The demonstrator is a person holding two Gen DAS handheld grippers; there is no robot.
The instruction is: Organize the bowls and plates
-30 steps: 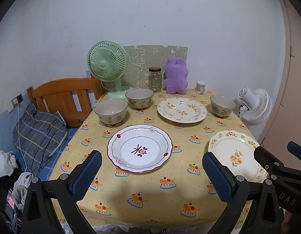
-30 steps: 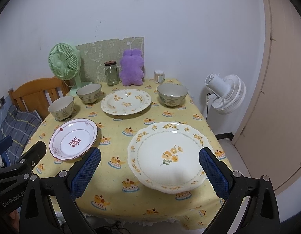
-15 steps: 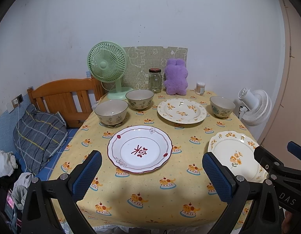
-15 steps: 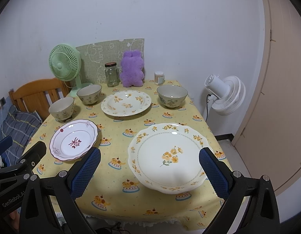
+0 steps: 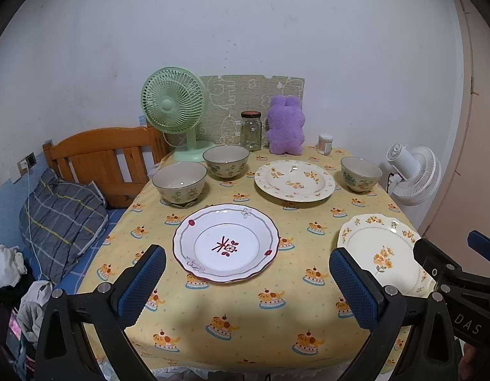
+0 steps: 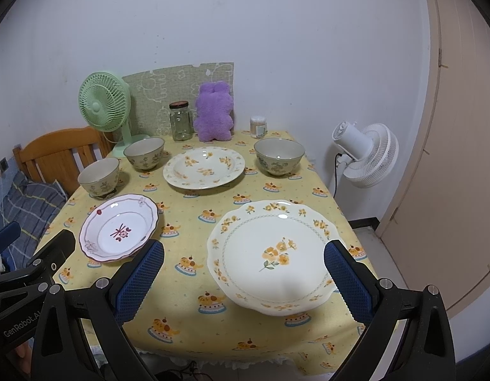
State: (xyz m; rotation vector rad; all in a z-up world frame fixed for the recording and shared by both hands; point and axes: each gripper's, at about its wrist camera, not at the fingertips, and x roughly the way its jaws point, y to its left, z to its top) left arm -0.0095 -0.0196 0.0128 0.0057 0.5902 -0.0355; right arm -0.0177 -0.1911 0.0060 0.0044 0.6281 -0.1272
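Observation:
A white plate with a red rim (image 5: 226, 243) (image 6: 119, 227) lies near the front left of the yellow tablecloth. My left gripper (image 5: 246, 289) hovers open just in front of it. A large cream plate with orange flowers (image 6: 273, 255) (image 5: 384, 254) lies at the front right, and my right gripper (image 6: 245, 282) stands open above its near rim. Farther back rests a second flowered plate (image 5: 294, 180) (image 6: 204, 166). Three bowls stand upright: one at the left (image 5: 180, 181) (image 6: 99, 177), one behind it (image 5: 226, 160) (image 6: 144, 152), one at the back right (image 5: 361, 173) (image 6: 279, 155).
Along the wall stand a green fan (image 5: 173, 108), a glass jar (image 5: 251, 130), a purple plush toy (image 5: 284, 125) and a small white container (image 5: 325, 143). A wooden headboard (image 5: 102, 158) and bed lie left of the table; a white fan (image 6: 367, 154) and door are right.
Both views have drifted very slightly; the dishes sit a touch lower in frame. Nothing on the table has moved and both grippers stay open.

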